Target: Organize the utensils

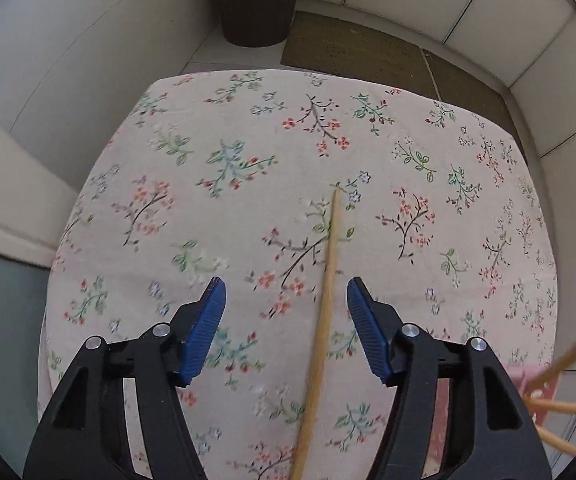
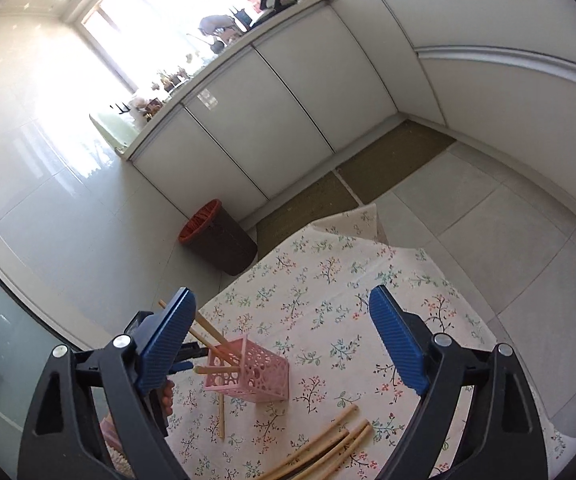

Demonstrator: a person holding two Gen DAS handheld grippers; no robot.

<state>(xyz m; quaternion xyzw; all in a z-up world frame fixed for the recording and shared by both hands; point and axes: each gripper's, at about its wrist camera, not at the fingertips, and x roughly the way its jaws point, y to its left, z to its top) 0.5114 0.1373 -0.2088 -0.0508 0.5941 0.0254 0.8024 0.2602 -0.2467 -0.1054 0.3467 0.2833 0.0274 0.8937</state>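
On the table point(image 2: 416, 280) the holder point(image 2: 256, 372) stands near the left edge, with chopsticks point(image 2: 208, 330) in it that lean out to the left. One chopstick point(image 2: 221, 416) lies on the cloth just before the holder, and a loose bundle point(image 2: 328, 444) lies before it to the right. In the left wrist view a single chopstick point(image 1: 324, 312) lies on the cloth between the fingers of the left gripper point(image 1: 286, 300). Beyond the table's far edge a bin point(image 2: 220, 240) stands on the floor, with a mat point(image 2: 352, 184) to its right along the cabinets point(image 2: 248, 120).
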